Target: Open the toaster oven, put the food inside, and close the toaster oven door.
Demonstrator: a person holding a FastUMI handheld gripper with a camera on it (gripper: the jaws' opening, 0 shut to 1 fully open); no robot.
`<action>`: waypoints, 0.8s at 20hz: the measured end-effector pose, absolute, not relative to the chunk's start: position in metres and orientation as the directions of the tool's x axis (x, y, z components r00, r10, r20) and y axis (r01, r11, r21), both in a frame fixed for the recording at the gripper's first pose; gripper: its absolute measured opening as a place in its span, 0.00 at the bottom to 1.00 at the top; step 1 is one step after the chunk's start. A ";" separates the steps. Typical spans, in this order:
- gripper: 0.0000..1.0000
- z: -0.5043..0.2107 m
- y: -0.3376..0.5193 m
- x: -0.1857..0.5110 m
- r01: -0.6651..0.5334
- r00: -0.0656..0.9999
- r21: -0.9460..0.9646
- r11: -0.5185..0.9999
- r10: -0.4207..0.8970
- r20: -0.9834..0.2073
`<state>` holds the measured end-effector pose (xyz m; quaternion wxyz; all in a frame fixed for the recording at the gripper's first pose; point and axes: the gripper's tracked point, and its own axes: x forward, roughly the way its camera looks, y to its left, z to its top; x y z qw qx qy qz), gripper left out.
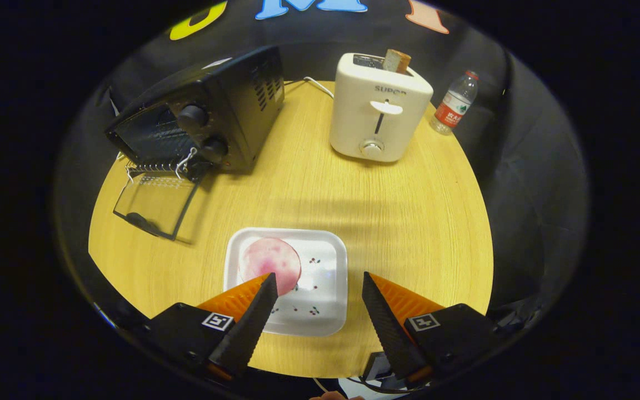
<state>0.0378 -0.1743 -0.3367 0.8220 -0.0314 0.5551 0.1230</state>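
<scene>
The black toaster oven stands at the far left of the round wooden table, its glass door folded down flat and the wire rack showing at the opening. A round pink slice of food lies on a white square plate close in front of me. My gripper is open above the plate's near half. The left fingertip overlaps the slice's near edge, and nothing is between the fingers.
A white pop-up toaster with a slice of bread in its slot stands at the far middle. A water bottle is to its right by the table's edge. A white cable runs behind the appliances.
</scene>
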 end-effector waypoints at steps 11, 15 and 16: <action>0.93 -0.388 -0.198 0.029 -0.239 0.162 0.125 0.963 0.167 -0.973; 0.59 -0.389 -0.184 0.024 -0.219 0.122 0.185 0.958 0.215 -0.969; 0.44 -0.388 -0.182 0.025 -0.208 0.119 0.191 0.959 0.218 -0.969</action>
